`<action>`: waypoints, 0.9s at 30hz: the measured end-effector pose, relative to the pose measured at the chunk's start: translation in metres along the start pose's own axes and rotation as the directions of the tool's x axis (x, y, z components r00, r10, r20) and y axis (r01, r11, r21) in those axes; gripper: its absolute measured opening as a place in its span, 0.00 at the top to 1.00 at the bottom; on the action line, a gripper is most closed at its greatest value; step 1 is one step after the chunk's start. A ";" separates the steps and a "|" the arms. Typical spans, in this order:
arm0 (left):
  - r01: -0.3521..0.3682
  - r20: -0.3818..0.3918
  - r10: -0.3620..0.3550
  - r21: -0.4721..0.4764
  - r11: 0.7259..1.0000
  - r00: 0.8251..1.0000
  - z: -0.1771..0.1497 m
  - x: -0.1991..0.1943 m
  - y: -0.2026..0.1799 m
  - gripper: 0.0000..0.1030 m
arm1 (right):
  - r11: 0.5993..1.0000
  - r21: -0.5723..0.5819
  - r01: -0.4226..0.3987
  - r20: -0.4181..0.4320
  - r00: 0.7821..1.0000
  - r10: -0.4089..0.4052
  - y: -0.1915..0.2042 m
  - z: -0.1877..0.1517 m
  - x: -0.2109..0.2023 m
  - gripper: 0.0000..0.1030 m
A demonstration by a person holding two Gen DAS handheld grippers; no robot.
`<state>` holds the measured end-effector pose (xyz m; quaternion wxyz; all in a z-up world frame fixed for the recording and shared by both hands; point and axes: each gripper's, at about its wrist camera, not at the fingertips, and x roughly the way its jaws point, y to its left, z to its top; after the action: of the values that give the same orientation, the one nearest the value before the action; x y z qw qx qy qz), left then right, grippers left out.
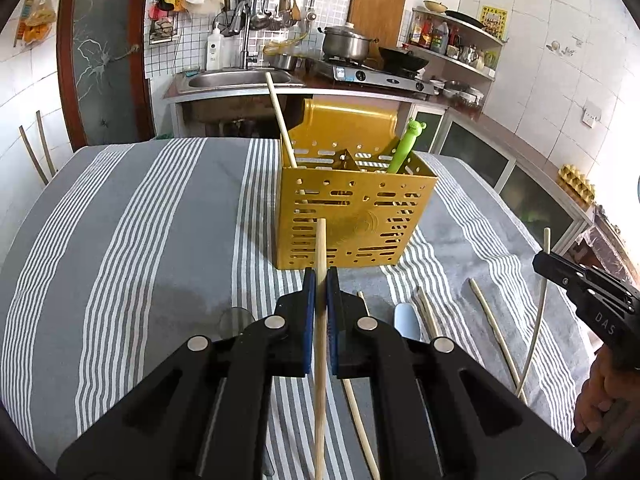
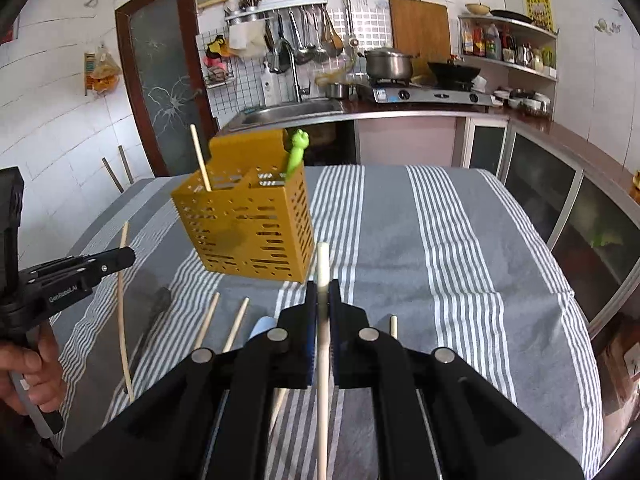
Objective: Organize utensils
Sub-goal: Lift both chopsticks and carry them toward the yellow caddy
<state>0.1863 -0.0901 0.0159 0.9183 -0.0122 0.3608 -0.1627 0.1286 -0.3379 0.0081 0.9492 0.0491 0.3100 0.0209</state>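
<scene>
In the left wrist view my left gripper (image 1: 320, 277) is shut on a wooden chopstick (image 1: 321, 240) that points up toward the yellow perforated utensil holder (image 1: 352, 216) just ahead. One chopstick (image 1: 280, 116) and a green frog-topped utensil (image 1: 403, 148) stand in the holder. My right gripper (image 2: 322, 289) is shut on another chopstick (image 2: 323, 260); the holder (image 2: 248, 224) sits ahead to its left. Each gripper shows in the other's view: the right gripper (image 1: 538, 261) at the right edge, the left gripper (image 2: 129, 257) at the left edge, each with its stick.
Loose chopsticks (image 1: 427, 312) (image 1: 492, 328) and a pale blue utensil (image 1: 406, 318) lie on the grey striped cloth (image 1: 140, 220) below the grippers. A hand (image 2: 28, 368) grips the left tool. Behind the table are a sink (image 1: 240, 78), a stove (image 1: 372, 74) and cabinets.
</scene>
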 end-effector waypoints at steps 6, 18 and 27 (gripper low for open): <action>-0.001 0.021 0.001 0.007 1.000 1.000 -0.003 -0.014 -0.001 0.96 | 1.000 -0.010 0.000 0.044 0.999 0.000 0.005 0.005 -0.019 0.94; 0.005 0.137 -0.010 0.037 0.999 0.991 0.017 -0.055 -0.008 0.96 | 0.999 -0.042 -0.001 0.131 0.991 0.007 0.016 0.027 -0.047 0.94; 0.016 0.220 -0.026 0.049 0.999 0.975 0.058 -0.080 -0.010 0.96 | 0.999 -0.041 -0.025 0.219 0.975 0.034 0.018 0.063 -0.069 0.94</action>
<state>0.1674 -0.0805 0.1129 0.9508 -0.0121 0.2528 -0.1785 0.1104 -0.3295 0.1013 0.9780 0.0379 0.2021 0.0353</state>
